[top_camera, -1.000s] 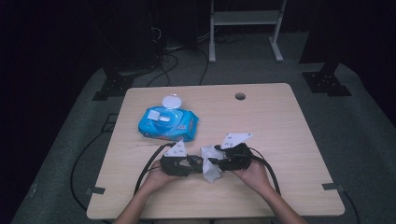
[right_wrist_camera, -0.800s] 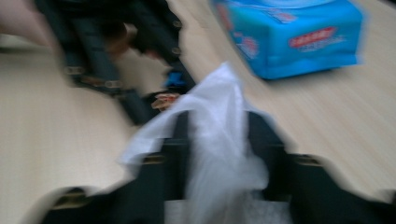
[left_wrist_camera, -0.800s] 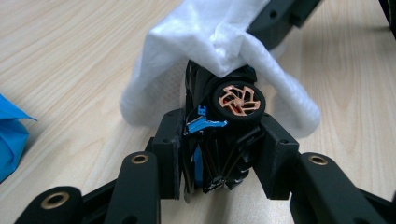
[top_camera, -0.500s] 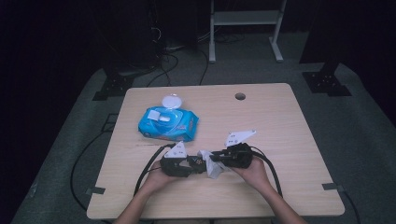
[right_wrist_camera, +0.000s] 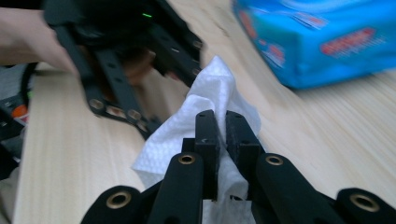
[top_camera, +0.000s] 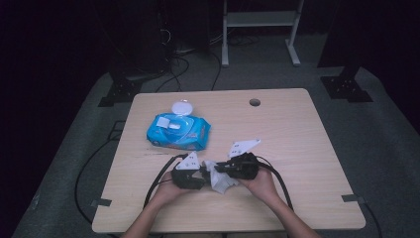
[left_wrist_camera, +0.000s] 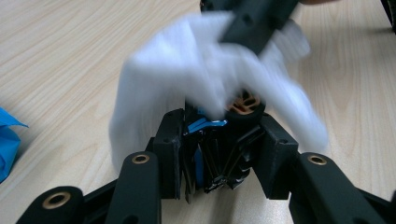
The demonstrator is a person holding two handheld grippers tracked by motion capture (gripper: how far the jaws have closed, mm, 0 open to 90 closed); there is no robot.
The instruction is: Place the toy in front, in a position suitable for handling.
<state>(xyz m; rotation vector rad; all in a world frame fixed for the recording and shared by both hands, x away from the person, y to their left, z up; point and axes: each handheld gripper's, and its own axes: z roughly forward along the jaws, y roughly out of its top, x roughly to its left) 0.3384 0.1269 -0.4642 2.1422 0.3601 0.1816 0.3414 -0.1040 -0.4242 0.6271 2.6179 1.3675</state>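
Near the pale wooden counter's (top_camera: pixel 297 129) front edge, the right tool (right_wrist_camera: pixel 223 133) pinches a crumpled white wipe (right_wrist_camera: pixel 205 105) between nearly closed jaws. The left tool (left_wrist_camera: pixel 219 140) grips a small black-and-blue object (left_wrist_camera: pixel 210 154). The blue wipes pack's (top_camera: pixel 178 133) print is too blurred to read.

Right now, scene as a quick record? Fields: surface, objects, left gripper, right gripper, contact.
surface: wooden table with a round hole near the far edge
objects: blue wipes pack, lid flipped open; white wipe; small dark object with blue parts
left gripper: jaws hold the small dark object, the wipe draped over it
right gripper: shut on the wipe
contact: both grippers meet at the wipe, near the table's front edge; pack lies apart
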